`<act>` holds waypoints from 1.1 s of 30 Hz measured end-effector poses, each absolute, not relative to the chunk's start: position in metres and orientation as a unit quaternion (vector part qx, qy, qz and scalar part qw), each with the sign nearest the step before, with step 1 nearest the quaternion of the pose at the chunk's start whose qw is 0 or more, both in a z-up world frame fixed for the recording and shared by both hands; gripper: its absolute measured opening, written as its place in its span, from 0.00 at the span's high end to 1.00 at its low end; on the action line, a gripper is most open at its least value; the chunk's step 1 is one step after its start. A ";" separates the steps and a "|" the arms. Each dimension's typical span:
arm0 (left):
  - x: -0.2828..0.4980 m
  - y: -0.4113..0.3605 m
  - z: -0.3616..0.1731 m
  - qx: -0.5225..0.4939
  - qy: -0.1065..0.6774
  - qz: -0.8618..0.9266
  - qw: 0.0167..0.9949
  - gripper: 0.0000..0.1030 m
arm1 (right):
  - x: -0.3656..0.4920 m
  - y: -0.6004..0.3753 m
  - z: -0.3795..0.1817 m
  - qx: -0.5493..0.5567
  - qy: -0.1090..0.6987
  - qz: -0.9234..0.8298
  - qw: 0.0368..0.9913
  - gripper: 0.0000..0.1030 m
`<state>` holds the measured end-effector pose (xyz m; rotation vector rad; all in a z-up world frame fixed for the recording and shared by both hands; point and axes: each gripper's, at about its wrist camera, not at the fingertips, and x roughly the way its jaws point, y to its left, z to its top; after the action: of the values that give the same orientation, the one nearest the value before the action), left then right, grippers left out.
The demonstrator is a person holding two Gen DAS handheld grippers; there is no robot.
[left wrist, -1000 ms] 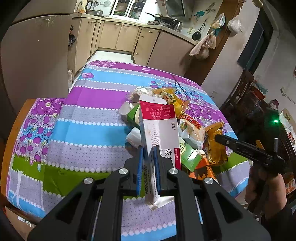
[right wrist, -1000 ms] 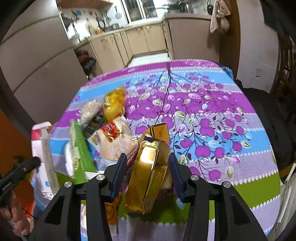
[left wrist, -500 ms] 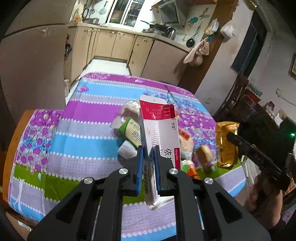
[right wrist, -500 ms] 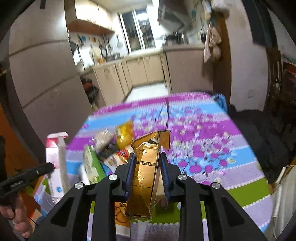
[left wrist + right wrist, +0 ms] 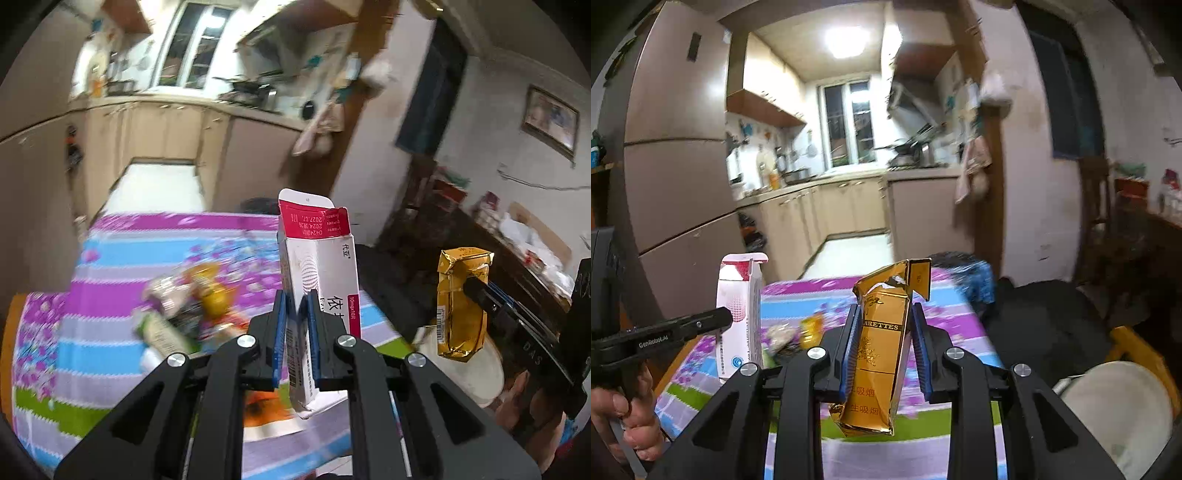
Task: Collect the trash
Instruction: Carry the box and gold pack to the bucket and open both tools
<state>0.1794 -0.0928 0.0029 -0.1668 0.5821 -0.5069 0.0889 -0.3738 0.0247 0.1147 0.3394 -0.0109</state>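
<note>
A: What does each claw have?

B: The left claw [image 5: 295, 310] is clamped flat on a white and red box [image 5: 317, 266], held upright above the table [image 5: 103, 266]. The right claw [image 5: 882, 332] pinches a gold pack [image 5: 882, 343], also in the air.

A: And the rest of the trash?

B: A blurred pile [image 5: 184, 306] of wrappers lies on the striped floral cloth, below and left of the box; items cannot be told apart.

A: Anything nearby?

B: A pale bucket [image 5: 1123, 410] sits low at the right, beside the table edge, just under the gold pack in the left view. Behind are kitchen cabinets [image 5: 842, 206] and a fridge [image 5: 676, 166]. A hand [image 5: 631, 417] grips the left handle.
</note>
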 end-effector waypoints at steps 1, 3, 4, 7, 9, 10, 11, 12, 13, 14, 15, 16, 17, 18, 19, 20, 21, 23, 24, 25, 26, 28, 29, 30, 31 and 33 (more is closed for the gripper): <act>0.177 -0.105 0.007 -0.078 0.281 -0.259 0.921 0.90 | 0.082 -0.383 0.029 0.057 0.166 -0.016 0.984 0.73; 0.173 -0.131 0.014 -0.070 0.275 -0.282 0.917 0.90 | 0.066 -0.405 0.036 0.056 0.159 -0.042 0.985 0.73; 0.170 -0.144 0.018 -0.066 0.273 -0.294 0.914 0.90 | 0.058 -0.416 0.039 0.056 0.157 -0.053 0.985 0.73; 0.161 -0.183 0.023 -0.057 0.268 -0.328 0.904 0.90 | 0.029 -0.452 0.048 0.055 0.153 -0.093 0.982 0.73; 0.155 -0.207 0.027 -0.051 0.266 -0.349 0.897 0.90 | 0.012 -0.477 0.052 0.056 0.152 -0.121 0.979 0.73; 0.151 -0.224 0.028 -0.047 0.266 -0.363 0.892 0.90 | 0.003 -0.491 0.053 0.057 0.152 -0.135 0.977 0.73; 0.148 -0.239 0.030 -0.044 0.266 -0.374 0.887 0.90 | -0.001 -0.502 0.053 0.059 0.153 -0.145 0.976 0.73; 0.145 -0.250 0.030 -0.040 0.266 -0.383 0.884 0.90 | -0.011 -0.518 0.053 0.062 0.154 -0.160 0.973 0.73; 0.139 -0.265 0.031 -0.035 0.264 -0.393 0.880 0.90 | -0.017 -0.529 0.053 0.065 0.156 -0.170 0.971 0.73; 0.135 -0.278 0.031 -0.030 0.263 -0.402 0.876 0.90 | -0.022 -0.542 0.051 0.067 0.159 -0.181 0.968 0.73; 0.131 -0.291 0.031 -0.026 0.263 -0.411 0.873 0.90 | -0.027 -0.554 0.048 0.070 0.164 -0.188 0.966 0.73; 0.129 -0.303 0.031 -0.022 0.261 -0.418 0.870 0.90 | -0.030 -0.565 0.046 0.074 0.171 -0.194 0.963 0.73; 0.126 -0.316 0.031 -0.017 0.260 -0.425 0.867 0.90 | -0.032 -0.574 0.043 0.077 0.177 -0.199 0.961 0.73; 0.124 -0.328 0.029 -0.013 0.261 -0.430 0.864 0.90 | -0.034 -0.588 0.037 0.083 0.190 -0.207 0.956 0.73; 0.124 -0.336 0.027 -0.010 0.262 -0.435 0.862 0.90 | -0.036 -0.597 0.032 0.087 0.198 -0.211 0.953 0.73; 0.123 -0.346 0.025 -0.007 0.264 -0.440 0.859 0.90 | -0.037 -0.607 0.026 0.091 0.207 -0.216 0.950 0.73; 0.123 -0.351 0.022 -0.004 0.266 -0.443 0.856 0.90 | -0.035 -0.612 0.022 0.093 0.213 -0.219 0.948 0.73; 0.121 -0.369 0.014 0.003 0.273 -0.448 0.851 0.90 | -0.034 -0.624 0.012 0.098 0.223 -0.226 0.943 0.73; 0.121 -0.377 0.011 0.005 0.276 -0.450 0.849 0.90 | -0.034 -0.630 0.006 0.101 0.228 -0.230 0.941 0.73; 0.121 -0.385 0.007 0.008 0.279 -0.453 0.847 0.90 | -0.033 -0.635 0.001 0.106 0.232 -0.232 0.939 0.73; 0.121 -0.393 0.002 0.011 0.283 -0.453 0.845 0.90 | -0.028 -0.637 -0.004 0.108 0.234 -0.234 0.937 0.73; 0.123 -0.404 -0.006 0.014 0.290 -0.455 0.842 0.90 | -0.024 -0.647 -0.016 0.115 0.241 -0.238 0.934 0.73; 0.123 -0.410 -0.010 0.018 0.294 -0.455 0.840 0.90 | -0.023 -0.652 -0.022 0.118 0.246 -0.240 0.932 0.73; 0.123 -0.415 -0.013 0.020 0.296 -0.456 0.839 0.90 | -0.020 -0.653 -0.026 0.120 0.249 -0.241 0.930 0.73; 0.122 -0.420 -0.018 0.025 0.300 -0.457 0.837 0.90 | -0.018 -0.657 -0.032 0.123 0.254 -0.242 0.928 0.73; 0.123 -0.427 -0.025 0.034 0.306 -0.456 0.835 0.90 | -0.014 -0.662 -0.039 0.128 0.263 -0.245 0.924 0.73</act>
<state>0.1231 -0.4275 -0.0252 0.0714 0.6483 -0.9662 -0.0143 -0.6619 -0.0395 0.2636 0.5388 -0.5022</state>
